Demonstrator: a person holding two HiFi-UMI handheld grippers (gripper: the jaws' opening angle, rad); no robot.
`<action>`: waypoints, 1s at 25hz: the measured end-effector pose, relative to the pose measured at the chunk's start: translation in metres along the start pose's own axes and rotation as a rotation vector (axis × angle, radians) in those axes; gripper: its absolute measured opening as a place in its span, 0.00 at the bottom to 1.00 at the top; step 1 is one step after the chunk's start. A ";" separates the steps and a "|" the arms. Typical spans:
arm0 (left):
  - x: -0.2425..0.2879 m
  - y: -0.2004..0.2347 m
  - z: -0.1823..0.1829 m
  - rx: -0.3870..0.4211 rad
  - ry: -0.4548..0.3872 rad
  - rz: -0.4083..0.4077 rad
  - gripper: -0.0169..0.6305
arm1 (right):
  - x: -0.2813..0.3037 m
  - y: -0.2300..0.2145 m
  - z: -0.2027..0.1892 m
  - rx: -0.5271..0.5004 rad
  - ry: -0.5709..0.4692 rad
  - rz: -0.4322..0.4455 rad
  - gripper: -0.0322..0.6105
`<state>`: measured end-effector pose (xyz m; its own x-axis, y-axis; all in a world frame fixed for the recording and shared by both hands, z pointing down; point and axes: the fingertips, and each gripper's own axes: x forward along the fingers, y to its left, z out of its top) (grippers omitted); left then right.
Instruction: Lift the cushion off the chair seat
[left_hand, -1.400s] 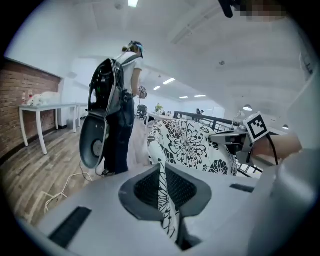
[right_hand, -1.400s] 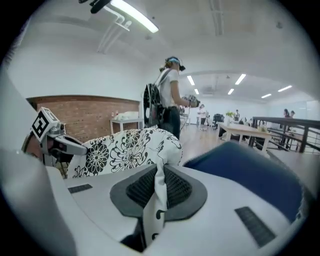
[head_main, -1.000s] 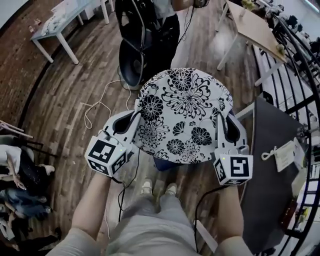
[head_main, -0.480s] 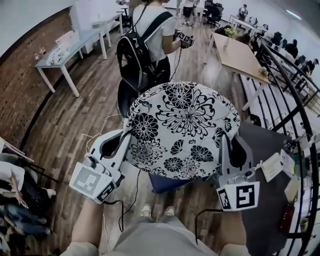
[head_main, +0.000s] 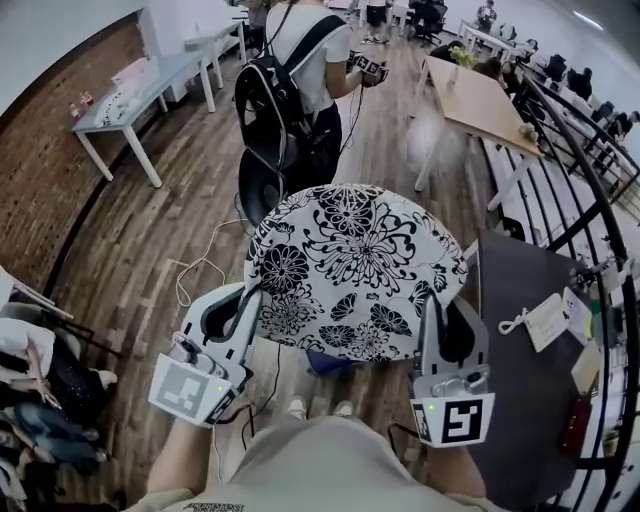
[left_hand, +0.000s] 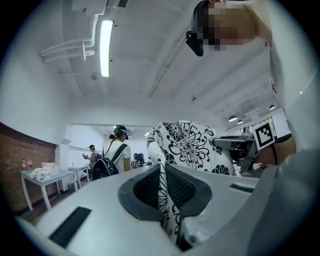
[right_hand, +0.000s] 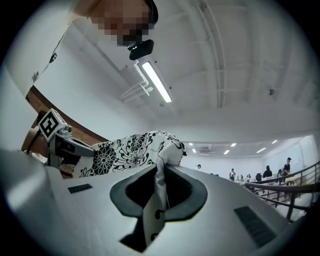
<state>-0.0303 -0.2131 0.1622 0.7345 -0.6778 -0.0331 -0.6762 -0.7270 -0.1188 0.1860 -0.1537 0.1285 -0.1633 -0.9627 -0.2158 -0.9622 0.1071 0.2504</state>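
The round white cushion with black flower print (head_main: 355, 270) has risen off the dark blue chair seat (head_main: 328, 362); the left tool (head_main: 252, 298) and the right tool (head_main: 440, 305) have come up with it, nearer the person's body; the seat now peeks out underneath.

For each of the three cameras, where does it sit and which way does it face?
Head view: worn by the person, looking steeply down at the cushion held between left gripper and right gripper; forearms show.
Left gripper view: rides that gripper, looks along jaws shut on the cushion's edge; person's head above.
Right gripper view: likewise, mostly ceiling beyond.
Shared: all show the cushion.
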 end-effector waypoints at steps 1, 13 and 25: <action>0.000 -0.001 -0.005 0.003 0.015 0.006 0.05 | 0.000 0.001 -0.003 -0.009 0.012 0.002 0.11; 0.008 -0.011 -0.020 0.025 0.044 -0.020 0.05 | 0.002 -0.003 -0.022 0.009 0.071 0.009 0.11; 0.011 -0.014 -0.022 0.012 0.054 -0.035 0.05 | 0.003 -0.005 -0.025 0.015 0.080 0.015 0.11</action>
<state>-0.0141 -0.2133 0.1852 0.7533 -0.6573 0.0251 -0.6494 -0.7492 -0.1306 0.1961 -0.1638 0.1504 -0.1605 -0.9776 -0.1362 -0.9631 0.1249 0.2384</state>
